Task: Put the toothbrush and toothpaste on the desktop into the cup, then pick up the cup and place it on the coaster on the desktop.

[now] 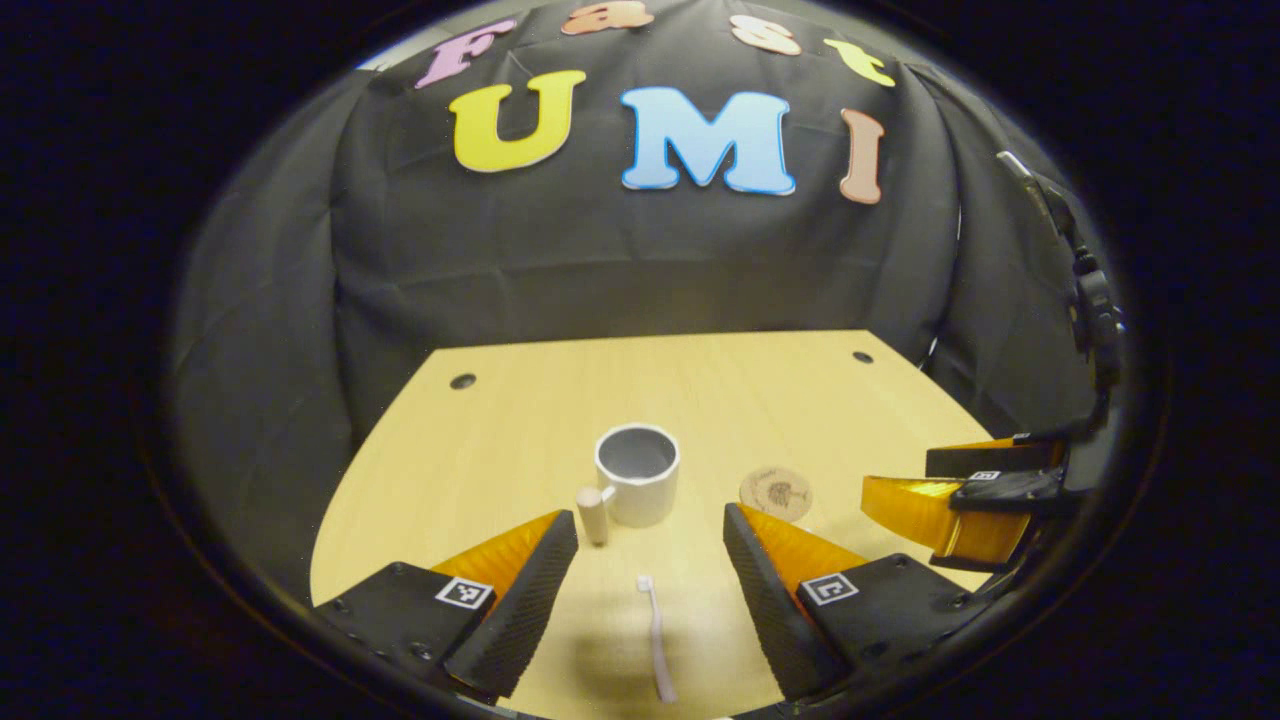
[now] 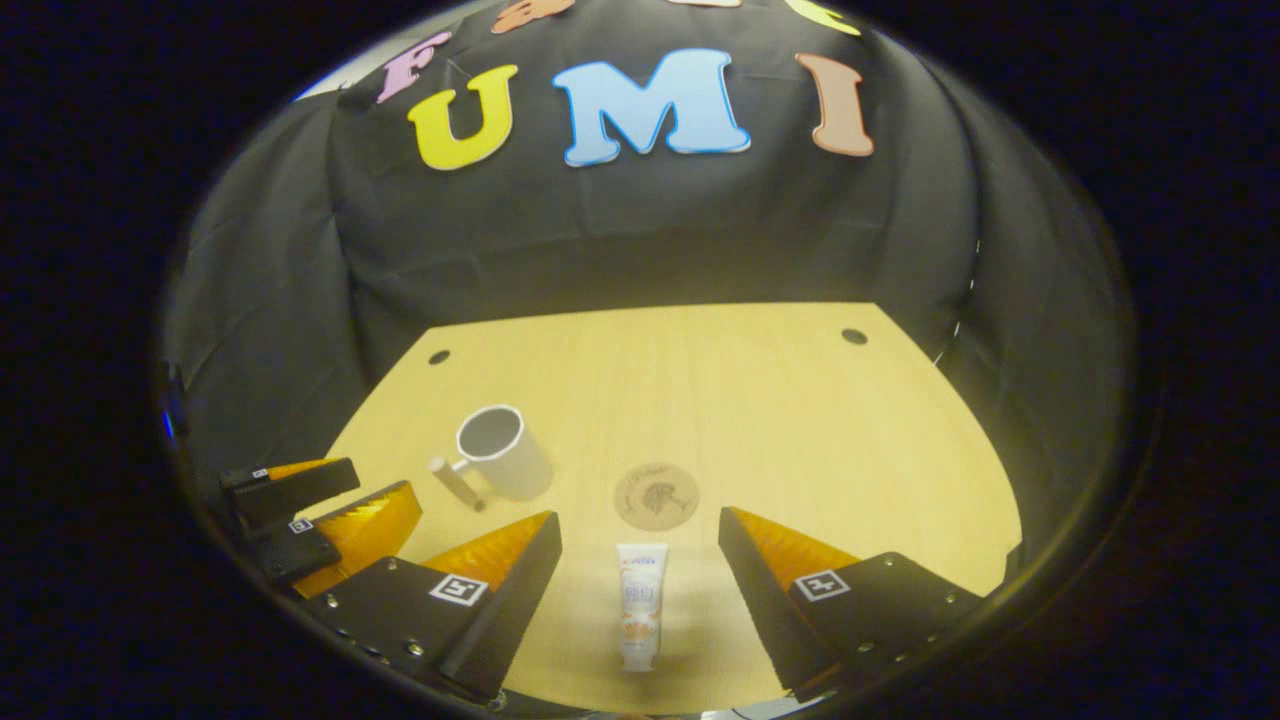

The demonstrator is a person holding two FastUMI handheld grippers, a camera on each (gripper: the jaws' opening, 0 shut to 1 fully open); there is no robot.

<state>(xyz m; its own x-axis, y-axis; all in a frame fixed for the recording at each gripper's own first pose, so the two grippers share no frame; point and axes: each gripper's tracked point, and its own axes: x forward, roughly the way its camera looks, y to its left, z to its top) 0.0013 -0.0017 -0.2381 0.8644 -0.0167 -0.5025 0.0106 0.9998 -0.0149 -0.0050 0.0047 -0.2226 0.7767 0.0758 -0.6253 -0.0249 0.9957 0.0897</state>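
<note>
White cup [image 1: 637,486] stands empty; toothbrush [image 1: 657,638] and toothpaste [image 2: 640,603] lie untouched on the desk [image 1: 760,400]; coaster [image 1: 776,492] bare; left gripper [image 1: 650,585] and right gripper [image 2: 640,575] both spread, grasping nothing; every step remains.

Wooden desktop [image 1: 760,400], two dark holes [image 1: 463,381] near far corners.

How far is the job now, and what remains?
Nothing is done yet. The mug stands empty beside the coaster. The open left claw frames the toothbrush; the open right claw frames the toothpaste. Both loadings and the mug move remain.
</note>
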